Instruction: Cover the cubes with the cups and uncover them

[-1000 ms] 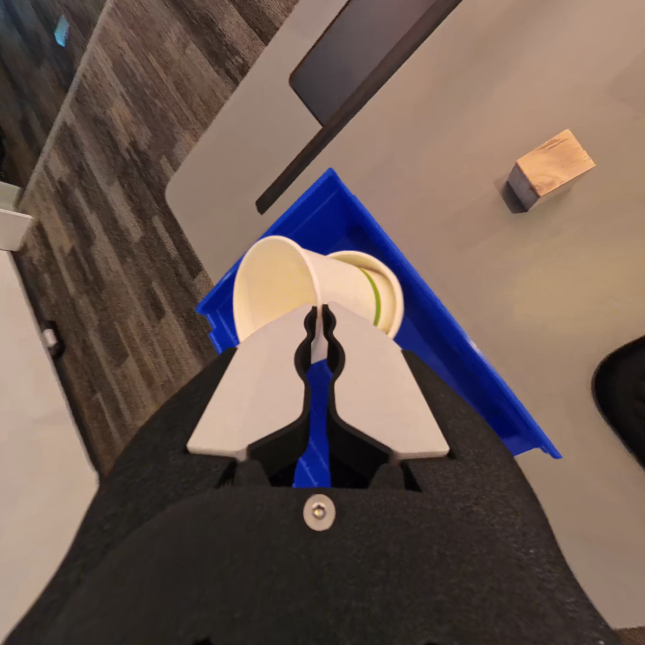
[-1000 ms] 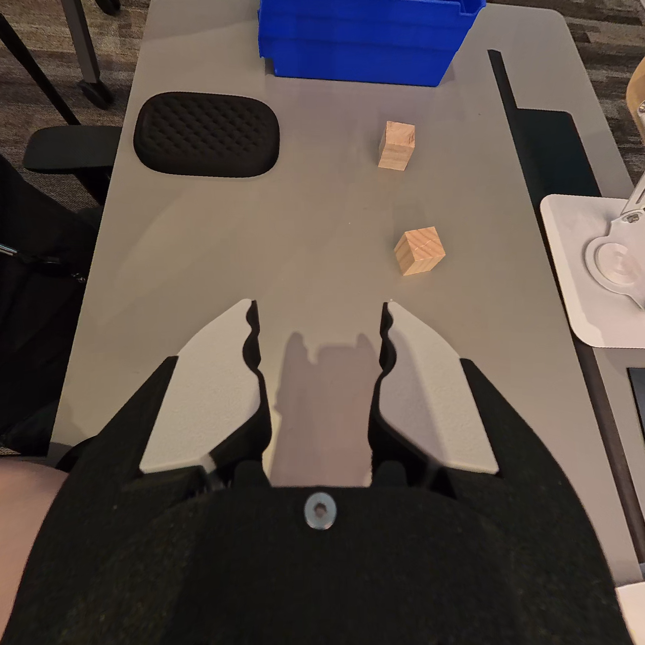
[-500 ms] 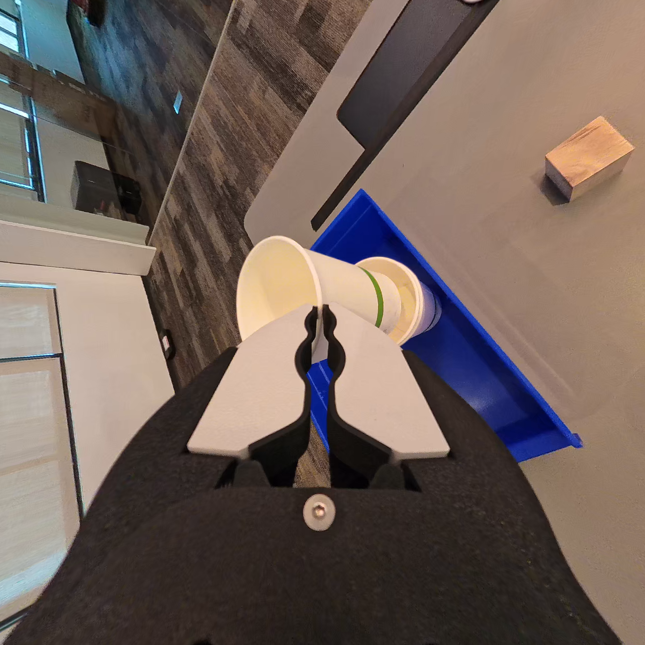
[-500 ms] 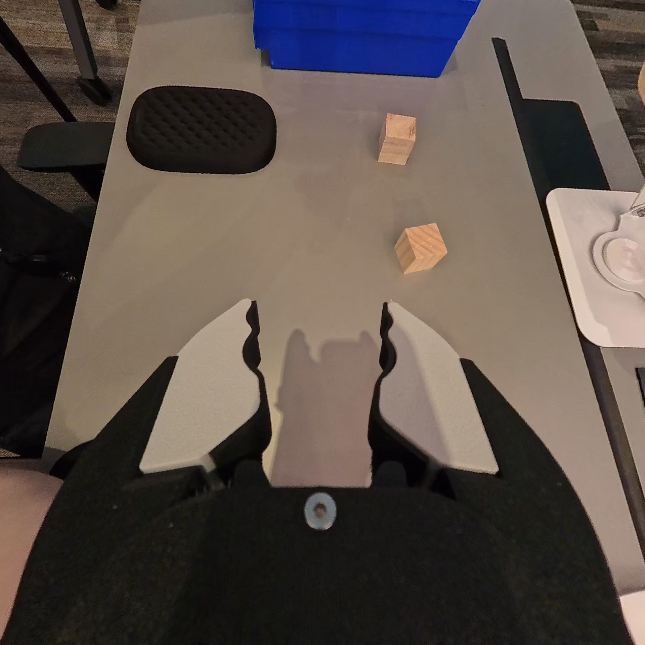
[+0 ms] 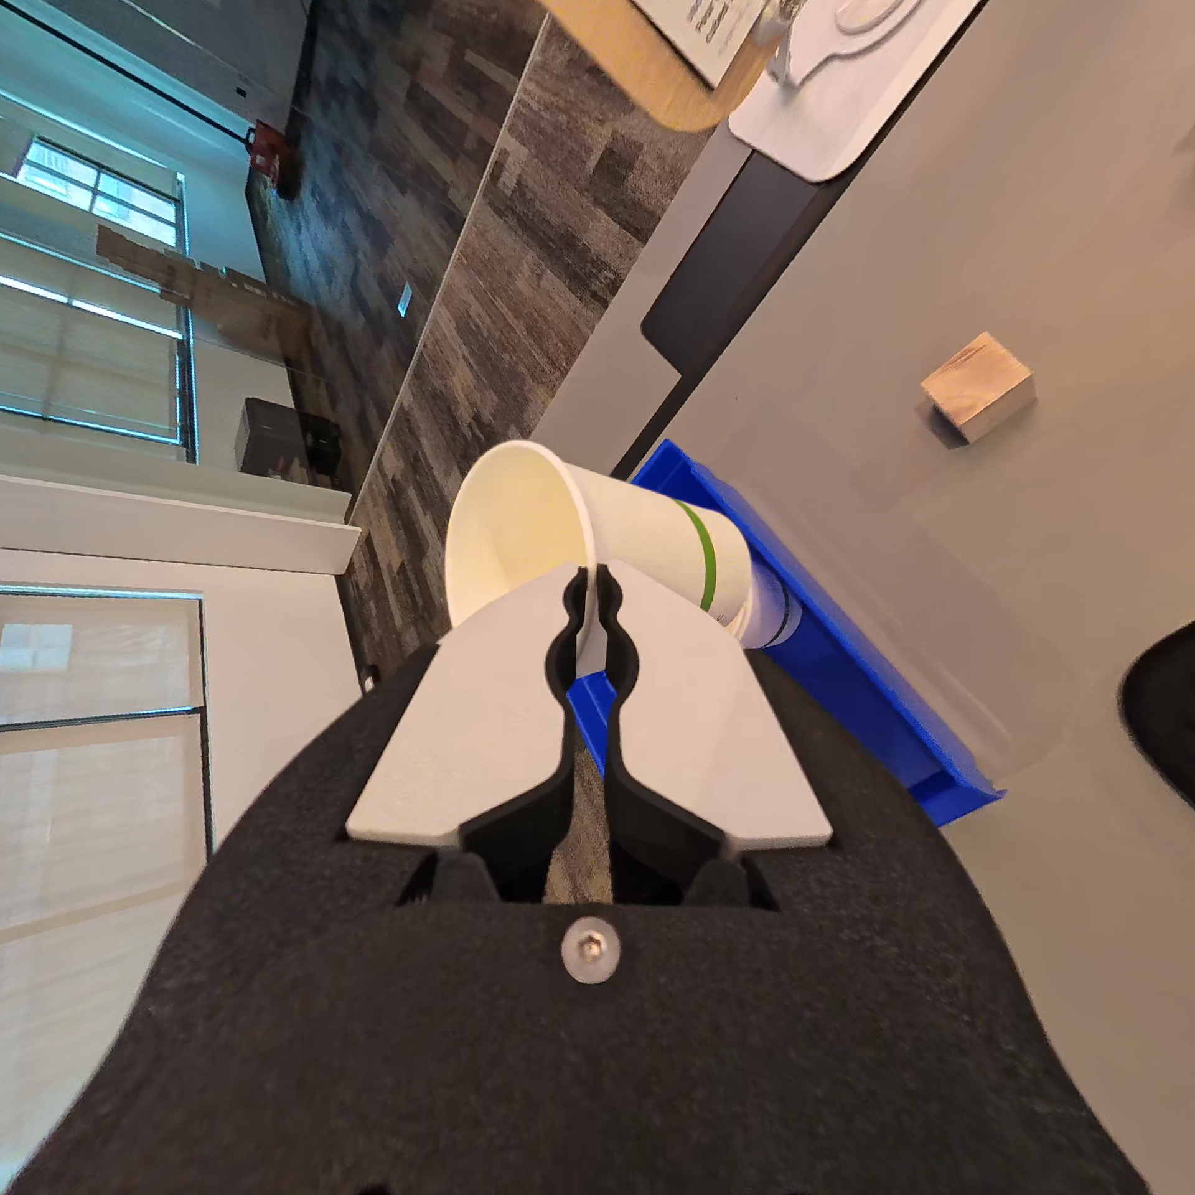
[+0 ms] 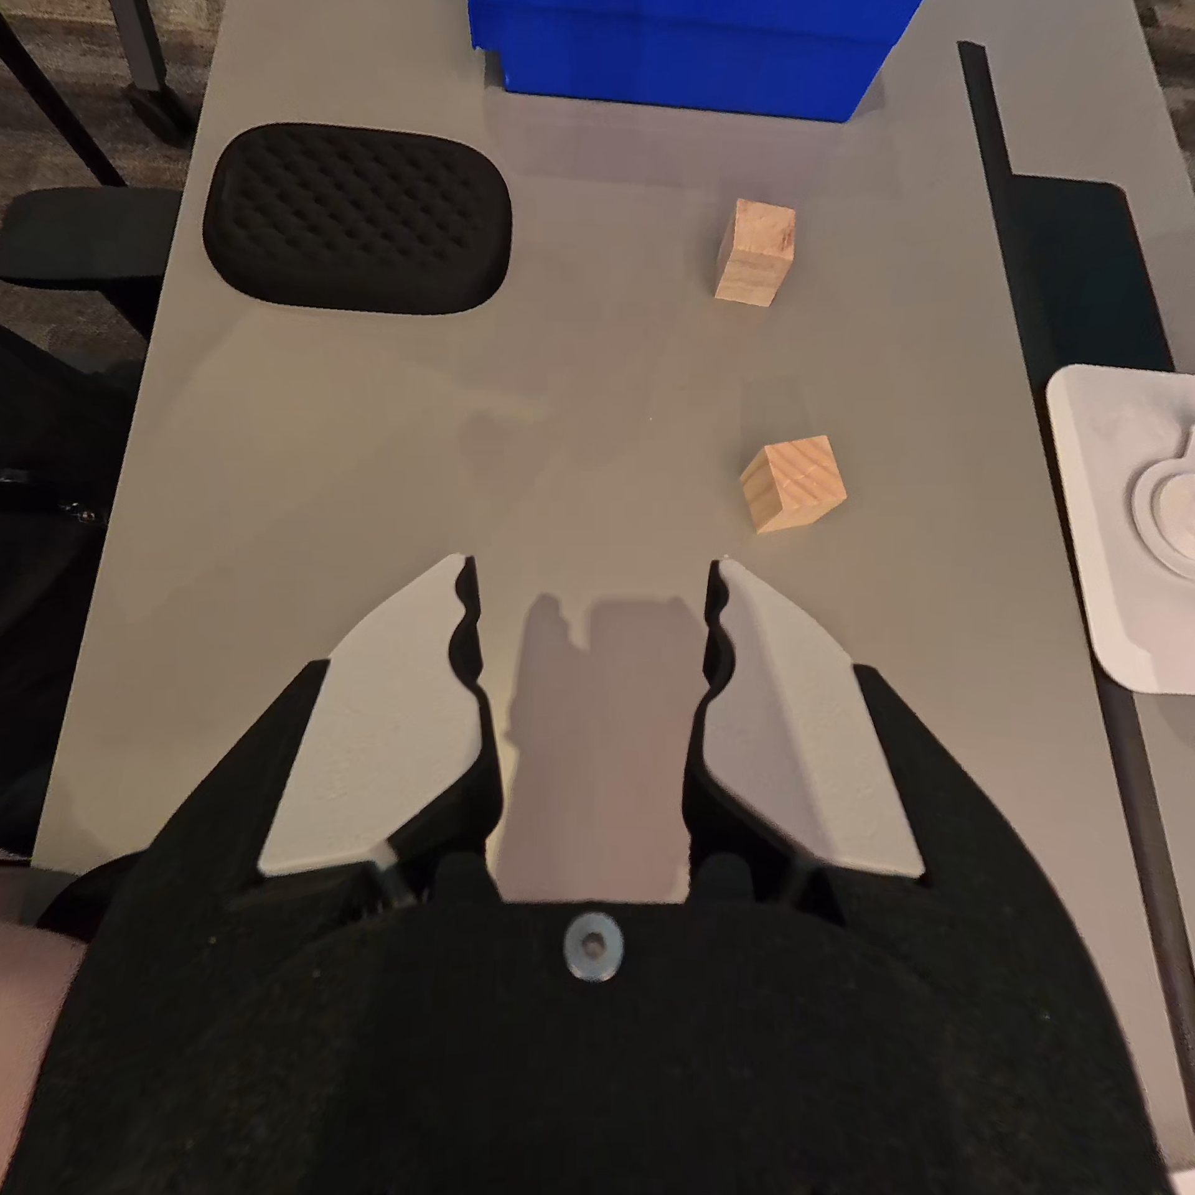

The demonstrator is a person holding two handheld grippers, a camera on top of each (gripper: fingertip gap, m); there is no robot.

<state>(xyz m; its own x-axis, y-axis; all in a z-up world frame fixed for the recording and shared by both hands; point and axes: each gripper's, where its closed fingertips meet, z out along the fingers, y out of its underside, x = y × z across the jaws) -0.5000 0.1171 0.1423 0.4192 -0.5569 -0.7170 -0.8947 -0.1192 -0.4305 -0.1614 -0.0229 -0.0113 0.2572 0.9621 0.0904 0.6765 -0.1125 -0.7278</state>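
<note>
Gripping the rim of a white paper cup, the left gripper holds it sideways above the blue bin. The right gripper hangs over the grey tabletop with its fingers spread wide and empty, and two wooden cubes lie uncovered ahead.

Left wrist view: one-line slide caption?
Left gripper pinches a paper cup by its rim, above the blue bin; a cube waits uncovered.

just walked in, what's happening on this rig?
A person is running two handheld grippers. The left gripper has its jaws shut on the rim of a white paper cup, held on its side above the blue bin. The right gripper hovers over the grey table, jaws open and empty. Both wooden cubes sit uncovered.
</note>
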